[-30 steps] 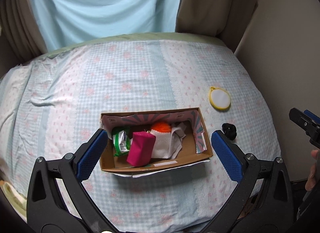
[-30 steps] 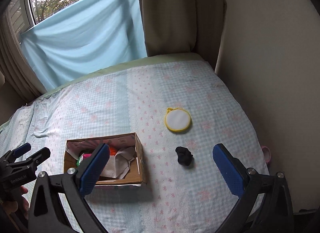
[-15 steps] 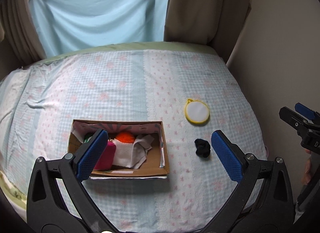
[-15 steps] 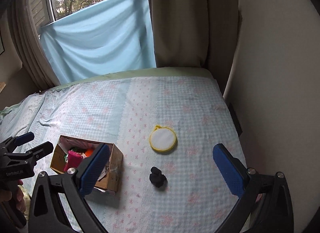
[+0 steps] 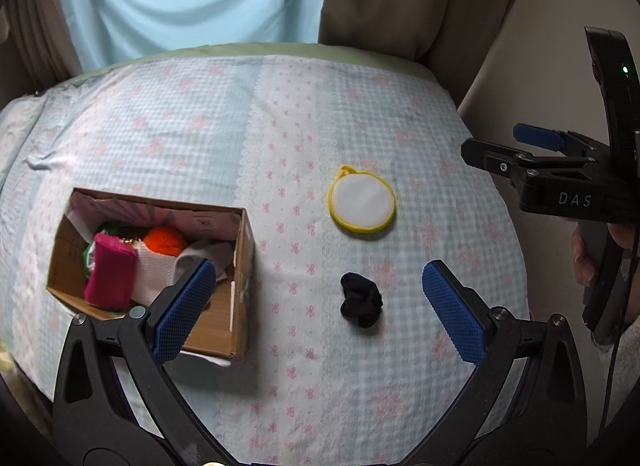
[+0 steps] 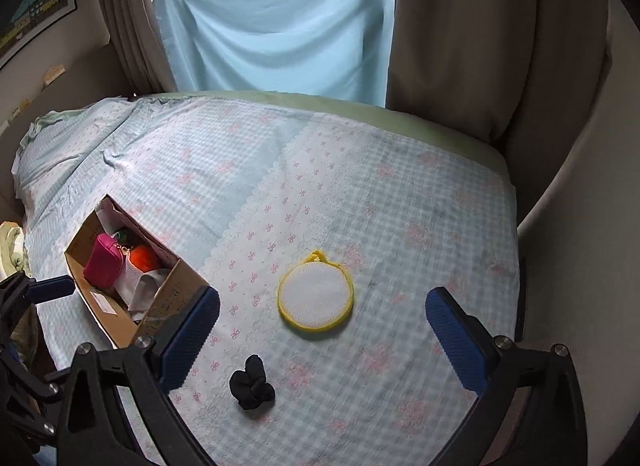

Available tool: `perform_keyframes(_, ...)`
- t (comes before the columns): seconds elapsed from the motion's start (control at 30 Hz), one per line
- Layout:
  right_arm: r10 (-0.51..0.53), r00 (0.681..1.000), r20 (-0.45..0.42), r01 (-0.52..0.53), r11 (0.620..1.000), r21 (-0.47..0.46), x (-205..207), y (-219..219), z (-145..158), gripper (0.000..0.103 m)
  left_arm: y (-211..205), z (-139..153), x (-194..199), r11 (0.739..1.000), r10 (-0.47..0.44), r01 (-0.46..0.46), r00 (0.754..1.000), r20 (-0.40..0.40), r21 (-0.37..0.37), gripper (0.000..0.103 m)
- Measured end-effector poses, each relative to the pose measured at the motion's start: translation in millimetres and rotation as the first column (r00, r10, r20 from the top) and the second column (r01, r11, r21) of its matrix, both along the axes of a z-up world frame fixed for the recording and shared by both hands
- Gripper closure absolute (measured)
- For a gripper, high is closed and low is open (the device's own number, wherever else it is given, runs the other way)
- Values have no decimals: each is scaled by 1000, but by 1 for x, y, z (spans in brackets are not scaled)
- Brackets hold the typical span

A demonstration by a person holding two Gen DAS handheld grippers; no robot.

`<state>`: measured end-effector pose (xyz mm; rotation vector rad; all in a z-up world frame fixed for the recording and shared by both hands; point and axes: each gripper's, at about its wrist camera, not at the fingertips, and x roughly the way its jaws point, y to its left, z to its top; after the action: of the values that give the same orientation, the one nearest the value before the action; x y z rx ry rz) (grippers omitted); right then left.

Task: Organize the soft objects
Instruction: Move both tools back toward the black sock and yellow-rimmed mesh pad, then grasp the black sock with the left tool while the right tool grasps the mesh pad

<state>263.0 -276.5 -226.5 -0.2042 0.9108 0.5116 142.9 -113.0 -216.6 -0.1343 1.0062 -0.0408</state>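
Observation:
A black scrunchie [image 5: 361,300] lies on the checked bedspread, between the fingers of my open, empty left gripper [image 5: 318,308]; it also shows in the right wrist view [image 6: 252,384]. A round white pad with a yellow rim [image 5: 362,204] lies beyond it, in front of my open, empty right gripper [image 6: 322,338], where the pad [image 6: 316,297] sits between the fingers. A cardboard box [image 5: 240,266] at the left holds a pink pouch [image 5: 111,272], an orange ball [image 5: 165,241] and white cloths. The right gripper [image 5: 536,145] shows at the right edge of the left wrist view.
The bed ends at a wall [image 6: 580,225] on the right and at brown curtains [image 6: 460,33] and a light blue sheet [image 6: 280,21] at the back. The bedspread [image 6: 240,169] stretches left behind the box [image 6: 176,294].
Both grippers have shifted right, away from the box. The scrunchie now lies between the left gripper's fingers and the round pad between the right gripper's. Both stay open.

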Motion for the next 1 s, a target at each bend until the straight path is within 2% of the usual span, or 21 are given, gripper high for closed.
perform_keyframes(0.33, 231, 973, -30, -232, 972, -31, 52, 26, -105, 0, -54, -121, 26, 998, -60, 57, 995, -75, -40, 1)
perform_keyframes(0.57, 343, 936, -83, -348, 935, -65, 69, 46, -170, 0, -72, -187, 39, 996, -89, 85, 987, -133, -38, 17)
perform_keyframes(0.73, 367, 924, -106, -376, 923, -85, 76, 52, -197, 0, -70, -212, 47, 996, -78, 71, 983, -166, -46, 30)
perform_keyframes(0.77, 366, 924, -111, -376, 923, -85, 78, 53, -200, 0, -70, -215, 48, 996, -80, 73, 983, -168, -46, 34)
perform_keyframes(0.87, 364, 925, -106, -373, 924, -85, 82, 54, -207, 0, -71, -220, 50, 996, -91, 88, 982, -167, -26, 38)
perform_keyframes(1.0, 371, 924, -96, -380, 918, -111, 83, 59, -212, 0, -73, -222, 51, 994, -105, 108, 980, -169, 8, 52)
